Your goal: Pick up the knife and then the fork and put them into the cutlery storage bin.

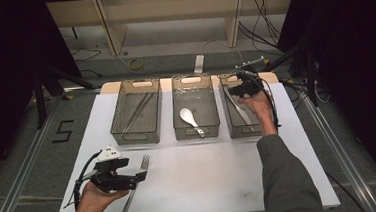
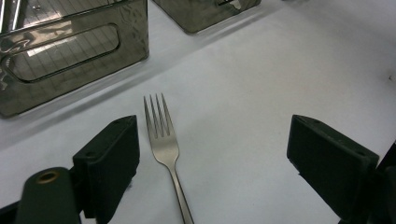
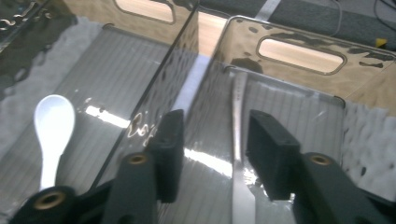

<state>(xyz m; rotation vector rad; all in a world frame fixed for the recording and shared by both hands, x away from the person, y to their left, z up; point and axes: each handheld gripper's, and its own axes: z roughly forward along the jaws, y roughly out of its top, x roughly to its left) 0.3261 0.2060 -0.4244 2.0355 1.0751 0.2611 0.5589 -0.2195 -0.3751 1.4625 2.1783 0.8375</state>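
**Knife in right bin, fork on counter**

Right tool [image 3: 212, 154] over right bin [image 1: 230, 129], jaws part open, holding nothing; knife [image 3: 239, 121] lies in bin below them. Left tool [image 2: 212, 158] wide open, empty, straddling fork [image 2: 163, 140] flat on white counter [image 1: 206, 175]. Spoon [image 1: 189, 118] in middle bin [image 1: 197, 132].

The fork [image 2: 161, 135] is brushed metal with a dull sheen; the bins [image 1: 135, 111] are smoky clear plastic, glossy and rippled; the spoon [image 3: 52, 126] looks like smooth white plastic; the desk [image 1: 206, 175] is matt white; gripper pads [image 2: 114, 158] are matt black
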